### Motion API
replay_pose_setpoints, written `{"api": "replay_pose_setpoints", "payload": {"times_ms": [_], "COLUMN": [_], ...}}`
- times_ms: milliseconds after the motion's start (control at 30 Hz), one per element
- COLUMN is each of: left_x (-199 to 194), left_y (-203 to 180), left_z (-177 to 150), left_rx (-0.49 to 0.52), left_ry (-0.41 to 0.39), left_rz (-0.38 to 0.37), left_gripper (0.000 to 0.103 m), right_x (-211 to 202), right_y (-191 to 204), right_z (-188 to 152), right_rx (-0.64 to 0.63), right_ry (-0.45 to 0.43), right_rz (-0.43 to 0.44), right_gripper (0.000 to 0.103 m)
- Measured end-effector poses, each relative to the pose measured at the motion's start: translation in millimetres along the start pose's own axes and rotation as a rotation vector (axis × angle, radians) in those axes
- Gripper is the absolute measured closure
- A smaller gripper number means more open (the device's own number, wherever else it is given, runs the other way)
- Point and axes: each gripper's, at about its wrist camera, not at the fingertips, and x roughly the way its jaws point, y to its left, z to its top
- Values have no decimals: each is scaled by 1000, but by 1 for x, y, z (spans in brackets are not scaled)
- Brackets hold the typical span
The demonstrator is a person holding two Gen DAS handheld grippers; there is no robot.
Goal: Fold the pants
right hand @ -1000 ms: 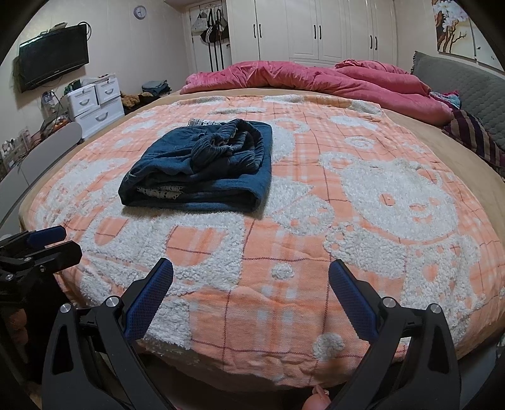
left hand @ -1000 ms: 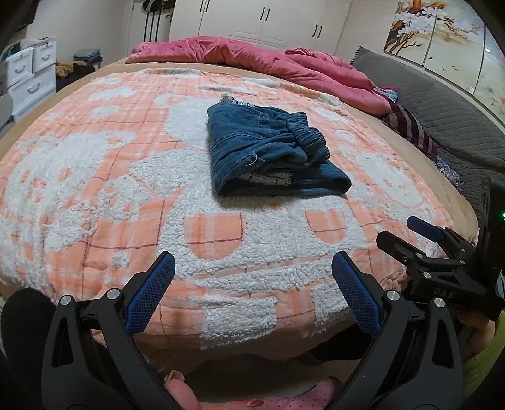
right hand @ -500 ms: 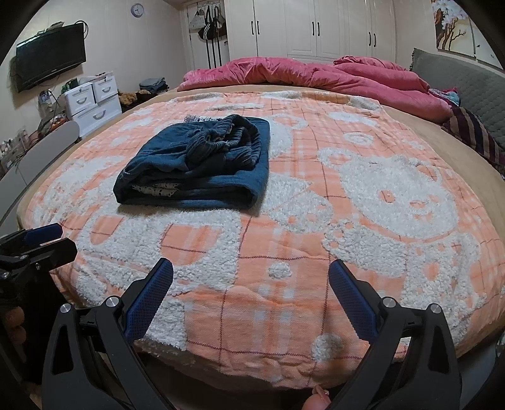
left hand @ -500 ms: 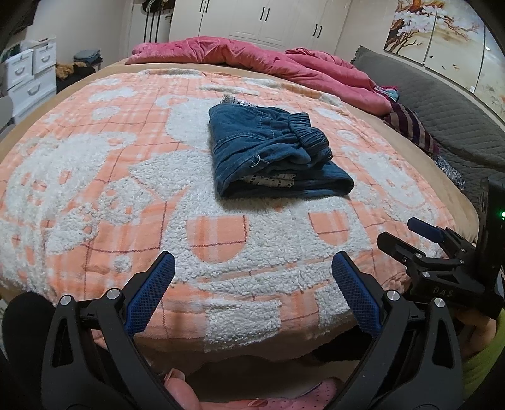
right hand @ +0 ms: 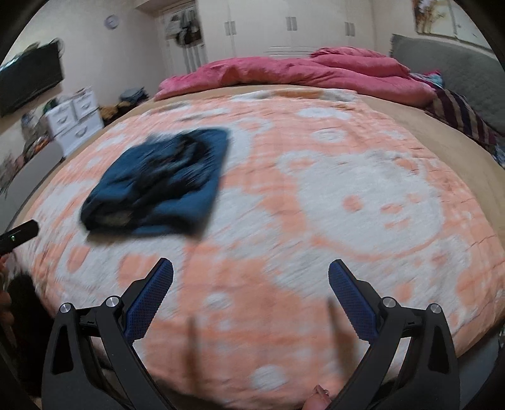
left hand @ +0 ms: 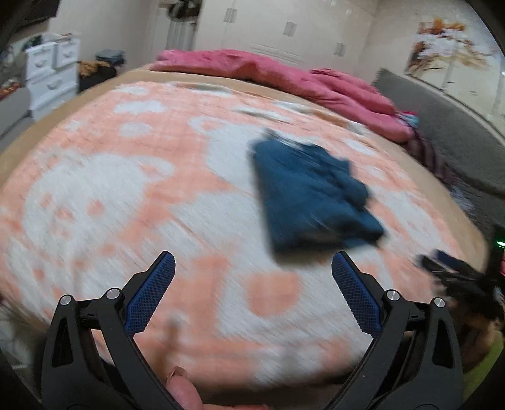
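Pants [left hand: 312,198]: blue denim, folded into a compact bundle and laid flat on the blanket; seen at about 1 o'clock from the centre of the left wrist view and at about 10 o'clock in the right wrist view [right hand: 161,183]. Detail is blurred in both views. No gripper is in contact with the bundle.

Blanket [left hand: 126,195]: orange and white, fleecy, with a bear pattern; spread over the bed and lying under the pants on all sides.

Left gripper [left hand: 252,290]: 2 blue-padded fingers [left hand: 151,290] are held wide apart at the 6 o'clock edge of its own view, over the near edge of the blanket, with nothing between them. The pants lie well apart beyond the fingertips. Part of its body is seen at 9 o'clock in the right wrist view [right hand: 19,233].

Right gripper [right hand: 251,291]: 2 blue-padded fingers [right hand: 352,299] are likewise spread wide and empty, over the near blanket edge. It is seen, blurred, at 4 o'clock in the left wrist view [left hand: 448,268].

Pink duvet [right hand: 293,75]: bunched along the far side of the bed at 12 o'clock.

White drawer unit [left hand: 52,72]: placed at 10 o'clock beside the bed.

Wardrobe doors [right hand: 290,25]: white, along the far wall at 12 o'clock.

Television [right hand: 28,79]: wall-mounted, at 10 o'clock in the right wrist view.
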Motion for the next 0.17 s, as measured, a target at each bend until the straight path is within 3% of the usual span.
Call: {"api": "replay_pose_setpoints", "payload": {"times_ms": [100, 167], "left_x": [27, 50], "left_y": [39, 74], "left_z": [38, 67], "left_rx": [-41, -94], "left_ry": [35, 55], "left_rz": [87, 156], "left_gripper": [9, 9], "right_x": [8, 15], "right_y": [-48, -90], "right_z": [28, 53], "right_rx": [90, 117], "right_ry": [-5, -20], "right_rz": [-50, -161], "right_gripper": [5, 5]}}
